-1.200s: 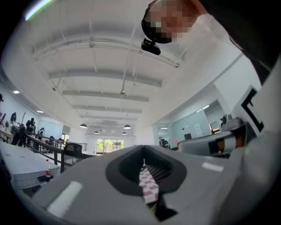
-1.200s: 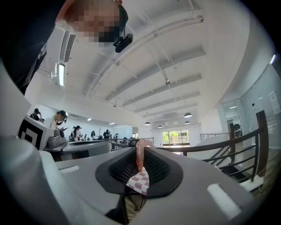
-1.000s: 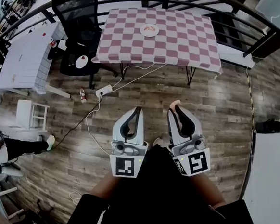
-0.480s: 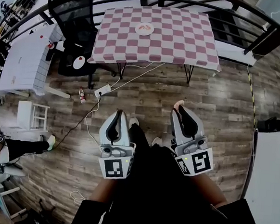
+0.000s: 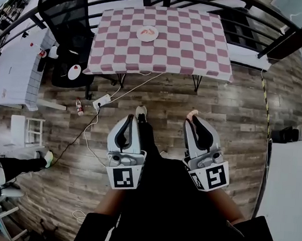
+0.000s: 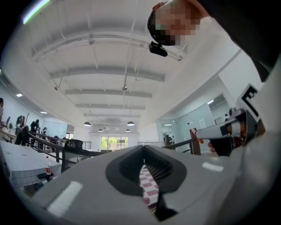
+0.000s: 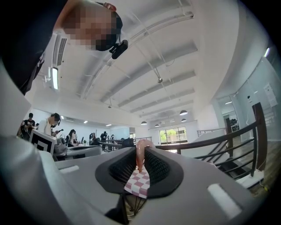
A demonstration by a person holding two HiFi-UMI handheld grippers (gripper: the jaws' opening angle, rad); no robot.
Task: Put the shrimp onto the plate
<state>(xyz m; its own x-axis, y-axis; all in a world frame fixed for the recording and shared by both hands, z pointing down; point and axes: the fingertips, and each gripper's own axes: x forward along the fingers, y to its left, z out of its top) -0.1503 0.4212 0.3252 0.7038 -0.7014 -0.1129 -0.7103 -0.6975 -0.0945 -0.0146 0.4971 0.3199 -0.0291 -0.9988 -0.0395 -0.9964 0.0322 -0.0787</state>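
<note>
In the head view the white plate (image 5: 147, 37) lies on the far half of a table with a pink-and-white checked cloth (image 5: 198, 48), and pink shrimp (image 5: 146, 32) lie on it. Both grippers hang over the wooden floor, well short of the table. My right gripper (image 5: 192, 118) is shut on a pink shrimp (image 5: 191, 114), which sticks up between its tips; the right gripper view shows that shrimp (image 7: 139, 154) pinched in the right gripper (image 7: 140, 152). My left gripper (image 5: 132, 119) is shut with nothing in it, as the left gripper view also shows (image 6: 144, 148).
A black office chair (image 5: 71, 12) stands left of the table and a dark railing (image 5: 282, 34) runs behind it. A power strip with cables (image 5: 101, 99) and a bottle (image 5: 79, 107) lie on the floor. A white table (image 5: 9, 64) is at far left.
The table and plate have slid left and grown nearer in the head view. My left gripper has shifted left; the right one keeps its grip on the shrimp. A shoe now shows ahead.
</note>
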